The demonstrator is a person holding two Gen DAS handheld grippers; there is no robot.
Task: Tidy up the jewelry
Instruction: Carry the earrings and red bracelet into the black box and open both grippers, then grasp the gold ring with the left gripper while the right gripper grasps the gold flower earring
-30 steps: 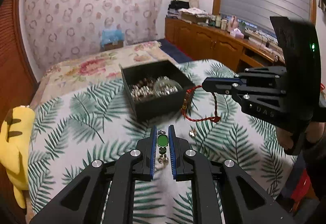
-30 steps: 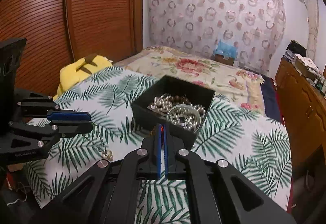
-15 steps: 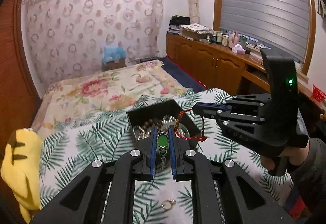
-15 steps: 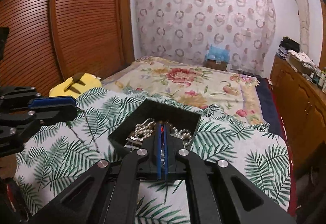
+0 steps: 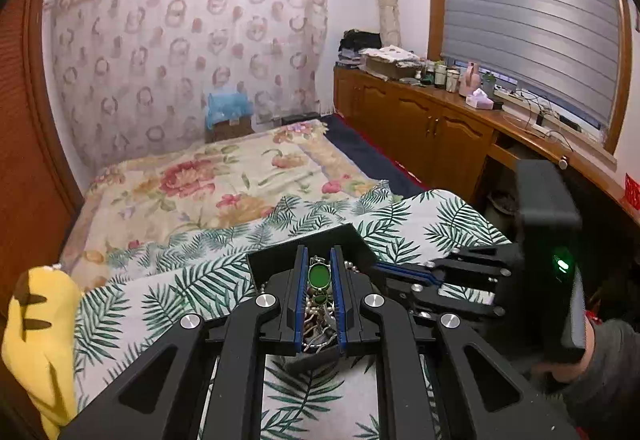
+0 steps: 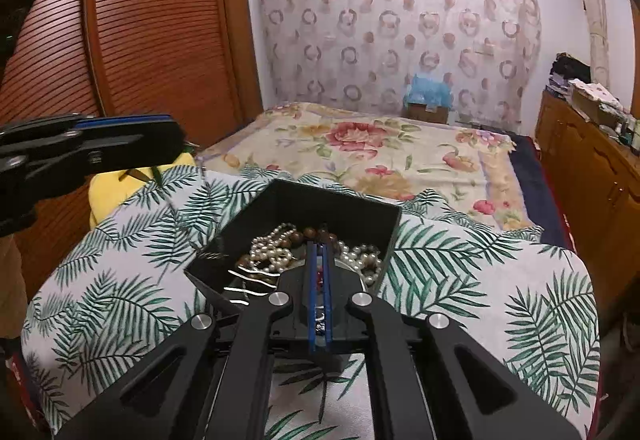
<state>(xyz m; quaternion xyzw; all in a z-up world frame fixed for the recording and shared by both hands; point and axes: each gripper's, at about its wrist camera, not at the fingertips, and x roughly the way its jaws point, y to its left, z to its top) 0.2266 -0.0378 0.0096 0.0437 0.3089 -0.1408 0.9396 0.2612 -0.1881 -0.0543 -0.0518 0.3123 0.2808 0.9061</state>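
Note:
A black open box [image 6: 336,207] of pearl and bead jewelry [image 6: 276,252] sits on a palm-leaf cloth. My left gripper [image 5: 318,274] is shut on a green-stone pendant [image 5: 318,276], held over the box [image 5: 280,264], its chain hanging into it. My right gripper [image 6: 319,268] is shut on a red cord bracelet [image 6: 319,275], only a red bit showing between the pads, low over the box. It appears in the left wrist view [image 5: 384,270] at the box's right side. The left gripper shows in the right wrist view [image 6: 172,137] at far left.
A yellow plush toy [image 5: 36,324] lies at the cloth's left edge. A floral bedspread [image 6: 380,143] stretches behind the box. Wooden cabinets [image 5: 432,127] with bottles run along the right wall. A slatted wooden wardrobe [image 6: 132,39] stands on the left.
Both grippers have moved forward and over the black box, carrying the pendant and the red bracelet. The bracelet, which hung in a loop, is now mostly hidden.

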